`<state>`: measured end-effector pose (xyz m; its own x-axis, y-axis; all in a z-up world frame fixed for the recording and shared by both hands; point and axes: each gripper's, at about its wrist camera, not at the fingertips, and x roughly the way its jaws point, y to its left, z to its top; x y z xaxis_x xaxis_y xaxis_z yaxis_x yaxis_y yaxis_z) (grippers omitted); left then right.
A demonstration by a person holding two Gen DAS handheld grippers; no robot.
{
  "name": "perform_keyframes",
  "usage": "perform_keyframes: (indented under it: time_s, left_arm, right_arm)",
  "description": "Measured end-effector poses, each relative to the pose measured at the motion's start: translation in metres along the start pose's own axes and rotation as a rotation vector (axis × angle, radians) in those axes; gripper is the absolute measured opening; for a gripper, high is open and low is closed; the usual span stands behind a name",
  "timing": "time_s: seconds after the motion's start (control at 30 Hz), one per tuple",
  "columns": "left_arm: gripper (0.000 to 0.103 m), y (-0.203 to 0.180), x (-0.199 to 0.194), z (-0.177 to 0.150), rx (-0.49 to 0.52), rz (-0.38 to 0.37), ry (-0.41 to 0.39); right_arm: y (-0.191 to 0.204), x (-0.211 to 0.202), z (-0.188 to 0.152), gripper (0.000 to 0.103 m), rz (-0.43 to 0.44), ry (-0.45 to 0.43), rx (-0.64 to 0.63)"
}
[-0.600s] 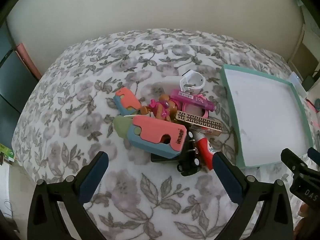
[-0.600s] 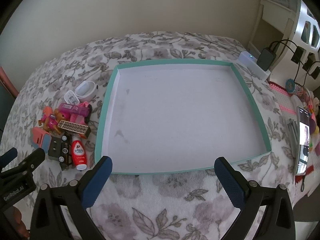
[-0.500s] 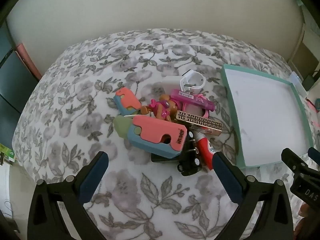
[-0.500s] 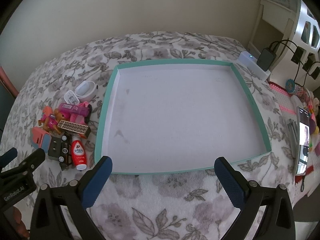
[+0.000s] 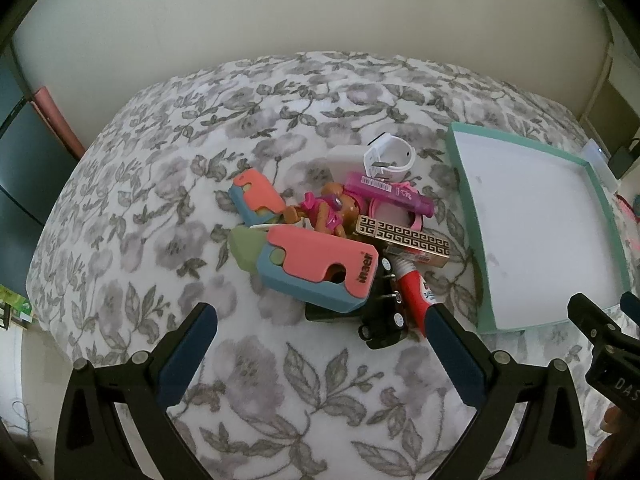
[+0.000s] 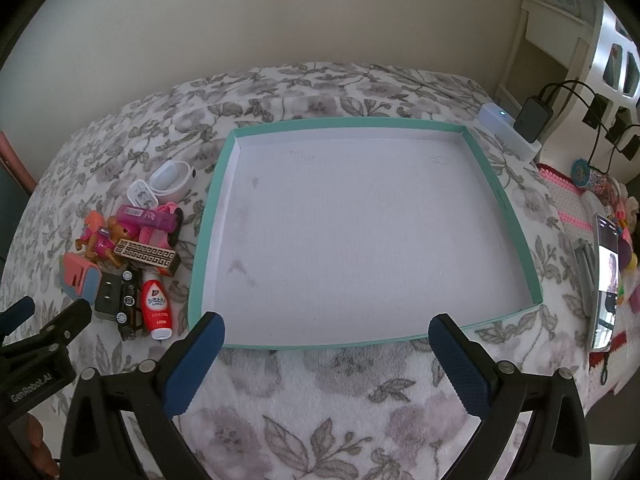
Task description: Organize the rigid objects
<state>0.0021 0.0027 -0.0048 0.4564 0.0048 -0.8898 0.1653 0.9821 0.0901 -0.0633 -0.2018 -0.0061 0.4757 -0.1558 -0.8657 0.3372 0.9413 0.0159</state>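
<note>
A heap of small things lies on the floral bed cover: a large pink-and-blue toy [image 5: 320, 270], a smaller one [image 5: 256, 196], a pink dog figure [image 5: 326, 212], a magenta tube [image 5: 388, 192], a gold patterned box [image 5: 402, 238], a red bottle [image 5: 416, 290] [image 6: 157, 306], a black toy car [image 5: 382, 320] and a white watch [image 5: 390, 158]. Right of the heap sits a shallow teal-rimmed tray [image 5: 464, 200] [image 6: 208, 216] with a bare white floor. My left gripper [image 5: 320, 332] hangs open just before the heap. My right gripper [image 6: 326, 340] stands open over the tray's near rim.
Beyond the tray's right side lie a white box with a light [image 6: 508, 128], chargers with cables [image 6: 534, 118], a phone [image 6: 606, 276] and small toys [image 6: 588, 172]. A plain wall stands behind the bed. Dark furniture [image 5: 20, 168] borders the left.
</note>
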Motion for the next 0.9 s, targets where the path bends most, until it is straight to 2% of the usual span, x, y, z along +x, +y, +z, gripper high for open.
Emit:
perform_keyframes:
  time_s: [0.3, 0.37, 0.57, 0.63, 0.9]
  left_arm:
    - [0.103, 0.0003, 0.0023, -0.0002, -0.001, -0.006, 0.044]
    - [0.103, 0.0002, 0.0018, -0.0005, -0.004, -0.005, 0.012]
    - [0.103, 0.0003, 0.0024, -0.0012, -0.006, -0.011, 0.029]
    - [0.103, 0.0006, 0.0026, -0.0019, 0.000, 0.012, -0.012]
    - [0.103, 0.0012, 0.0033, -0.0020, -0.003, 0.005, -0.016]
  right_arm:
    - [0.0007, 0.0008, 0.0000, 0.103, -0.002, 0.002, -0.002]
    - [0.0008, 0.0007, 0.0001, 0.103, -0.002, 0.003, -0.002]
    - [0.0005, 0.0019, -0.0012, 0.103, -0.001, 0.004, -0.003]
    - [0.0010, 0.0017, -0.0005, 0.103, 0.001, 0.007, -0.001]
    - [0.0016, 0.0024, -0.0010, 0.103, 0.001, 0.010, -0.003]
